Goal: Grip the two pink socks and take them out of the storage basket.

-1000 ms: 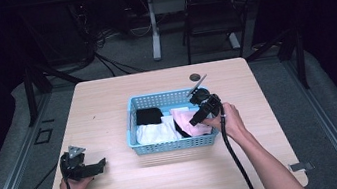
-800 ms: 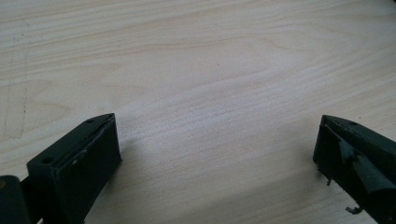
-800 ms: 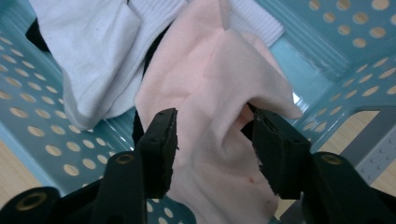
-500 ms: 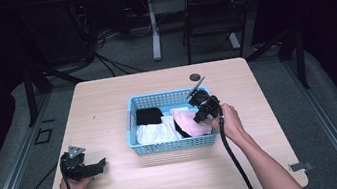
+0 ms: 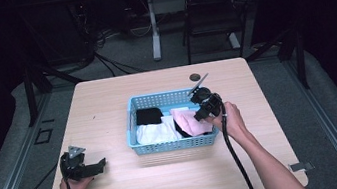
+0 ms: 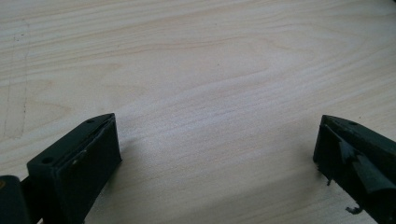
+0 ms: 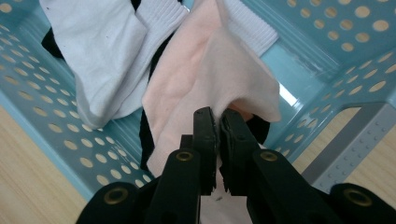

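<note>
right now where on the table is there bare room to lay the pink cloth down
Bare wood lies between the left hand-held gripper and the blue basket, along the near edge of the table, and behind the basket up to the small round hole. The basket is crowded: pink cloth, white cloth, black cloth.

Light blue plastic basket (image 5: 174, 145), walls perforated with round holes. Inside: pale pink cotton sock (image 7: 210, 79), white ribbed sock (image 7: 100, 60), black cloth piece (image 5: 148, 115). Black right tongs (image 7: 218, 123). Pale wood-grain worktop (image 5: 107, 103).
</note>
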Available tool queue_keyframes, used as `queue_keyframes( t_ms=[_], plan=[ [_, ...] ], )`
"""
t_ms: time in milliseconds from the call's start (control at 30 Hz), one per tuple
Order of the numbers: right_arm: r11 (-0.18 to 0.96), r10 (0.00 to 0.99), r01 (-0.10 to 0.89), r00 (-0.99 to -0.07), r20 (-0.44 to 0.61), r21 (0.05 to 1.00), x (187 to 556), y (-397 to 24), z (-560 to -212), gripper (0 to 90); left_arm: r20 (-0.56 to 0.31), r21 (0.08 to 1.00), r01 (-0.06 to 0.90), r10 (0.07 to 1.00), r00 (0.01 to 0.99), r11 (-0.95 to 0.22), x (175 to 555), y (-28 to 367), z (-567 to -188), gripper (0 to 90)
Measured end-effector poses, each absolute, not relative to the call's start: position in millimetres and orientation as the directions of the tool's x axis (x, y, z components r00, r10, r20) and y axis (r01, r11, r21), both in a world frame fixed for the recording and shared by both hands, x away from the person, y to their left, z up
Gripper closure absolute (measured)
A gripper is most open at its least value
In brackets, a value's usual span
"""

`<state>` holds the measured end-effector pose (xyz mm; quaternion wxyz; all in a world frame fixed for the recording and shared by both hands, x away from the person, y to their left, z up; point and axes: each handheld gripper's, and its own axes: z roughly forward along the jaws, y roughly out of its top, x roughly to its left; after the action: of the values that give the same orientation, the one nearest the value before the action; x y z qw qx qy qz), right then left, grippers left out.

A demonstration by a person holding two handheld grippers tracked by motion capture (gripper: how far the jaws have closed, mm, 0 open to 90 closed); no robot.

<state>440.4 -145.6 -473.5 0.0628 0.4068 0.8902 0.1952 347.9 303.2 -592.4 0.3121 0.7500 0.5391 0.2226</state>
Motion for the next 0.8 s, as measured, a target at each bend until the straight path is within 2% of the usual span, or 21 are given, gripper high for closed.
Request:
queue_keyframes(
  t_ms=[200, 800],
  plan=[
    [0.575, 0.749, 0.7, -0.658, 0.071, 0.424, 438.7, -145.3, -462.1, 85.3, -0.002, 0.708, 0.669, 0.947, 0.32, -0.225, 348.0, 303.2, -592.4, 0.6],
    [0.592, 0.727, 0.658, -0.685, 0.045, 0.466, 433.3, -145.1, -425.7, 85.3, -0.005, 0.71, 0.669, 0.948, 0.317, -0.22, 347.8, 302.9, -592.5, 0.6]
  ],
)
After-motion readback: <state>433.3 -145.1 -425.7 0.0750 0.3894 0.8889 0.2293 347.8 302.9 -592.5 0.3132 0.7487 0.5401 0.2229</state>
